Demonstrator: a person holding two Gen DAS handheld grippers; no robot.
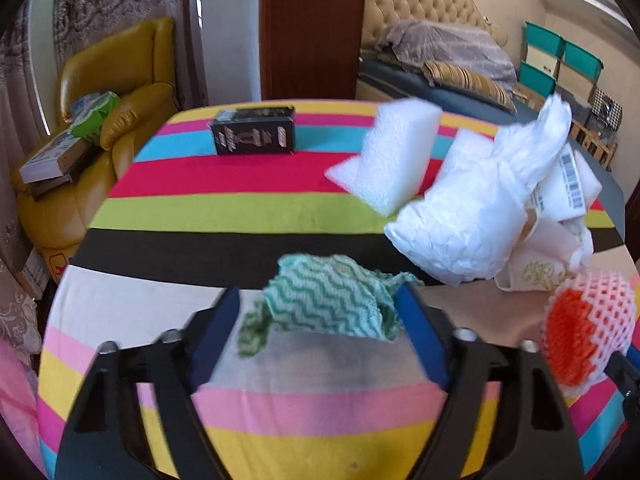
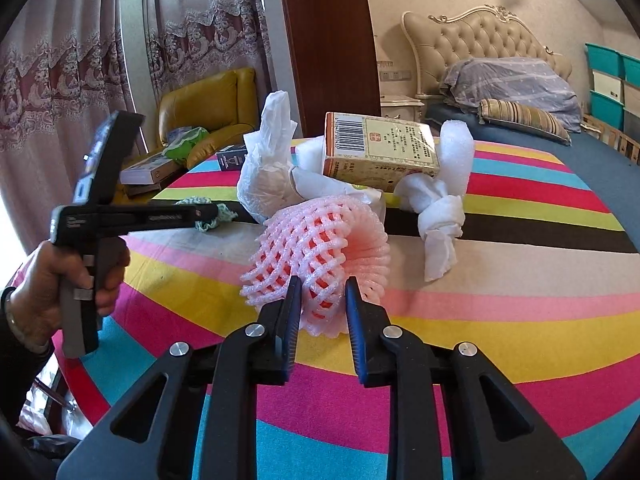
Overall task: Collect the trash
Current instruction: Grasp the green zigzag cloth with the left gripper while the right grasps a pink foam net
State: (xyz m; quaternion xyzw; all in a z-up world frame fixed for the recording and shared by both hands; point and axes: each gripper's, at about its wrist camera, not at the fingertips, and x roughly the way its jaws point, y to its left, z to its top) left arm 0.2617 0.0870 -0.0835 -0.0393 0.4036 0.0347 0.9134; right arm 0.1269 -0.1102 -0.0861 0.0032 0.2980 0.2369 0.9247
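A crumpled green zigzag cloth [image 1: 328,300] lies on the striped table between the fingers of my left gripper [image 1: 320,300], which is open around it; the cloth touches the right finger. In the right wrist view my right gripper [image 2: 322,296] is shut on the edge of a pink foam fruit net [image 2: 320,240]. The net also shows in the left wrist view [image 1: 588,320]. Beyond lie a white plastic bag [image 1: 472,216], white foam pieces [image 1: 392,156], a yellow carton [image 2: 380,148] and a knotted white tissue [image 2: 436,212]. The left gripper [image 2: 208,212] shows at the left of the right wrist view.
A black box [image 1: 254,130] stands at the table's far side. The round table has a striped cloth [image 1: 240,208]. A yellow armchair [image 1: 116,92] with books stands left of the table. A bed [image 2: 520,92] is at the back right.
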